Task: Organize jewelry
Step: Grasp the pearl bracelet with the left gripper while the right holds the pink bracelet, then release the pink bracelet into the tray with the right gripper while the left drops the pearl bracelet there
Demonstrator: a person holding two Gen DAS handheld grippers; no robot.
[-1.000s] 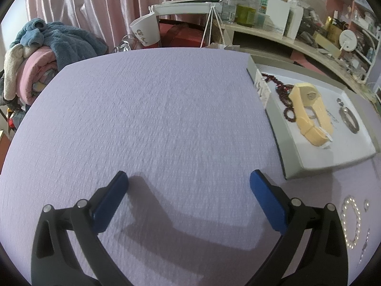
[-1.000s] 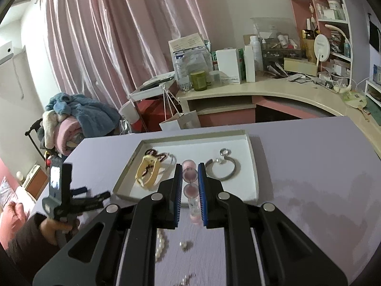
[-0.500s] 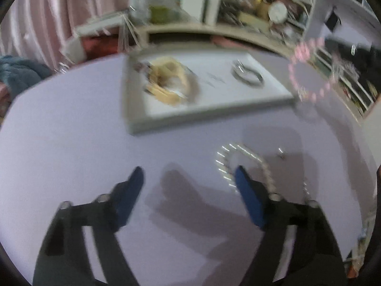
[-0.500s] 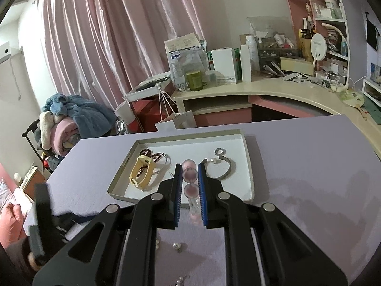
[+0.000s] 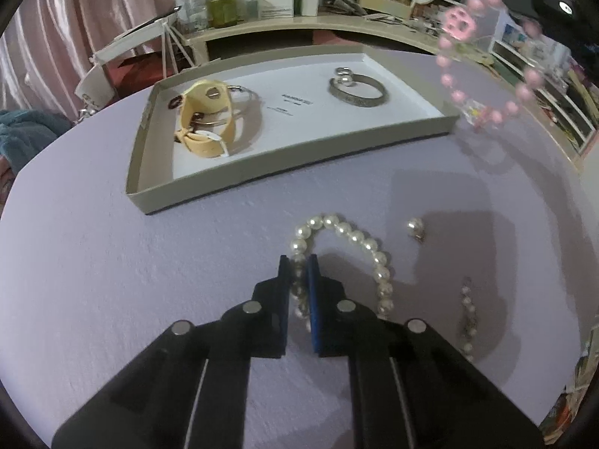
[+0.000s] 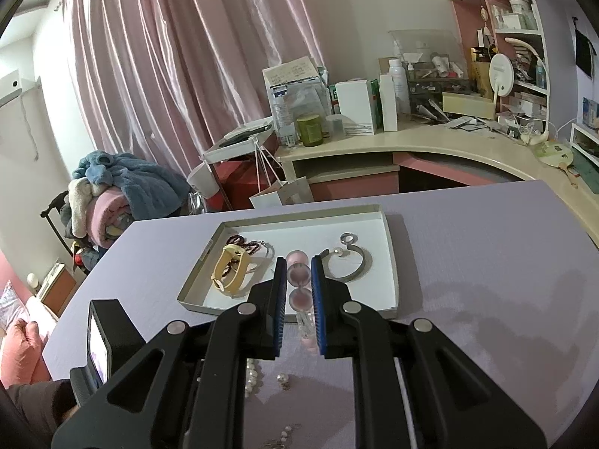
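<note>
- The left wrist view is showing the left gripper low over the lilac table, its blue pads pinching one side of a pearl bracelet that is lying on the cloth.
- Only this view is showing the whole pink bead bracelet, dangling in the air to the right of the tray.
- The right wrist view is looking down from higher up: the right gripper is clamping two pink beads, poised over the tray's near edge.
- Inside the shallow cardboard tray, a yellow strap and a silver bangle are lying well apart.
- A loose pearl earring is sitting just beside the pearl loop.
</note>
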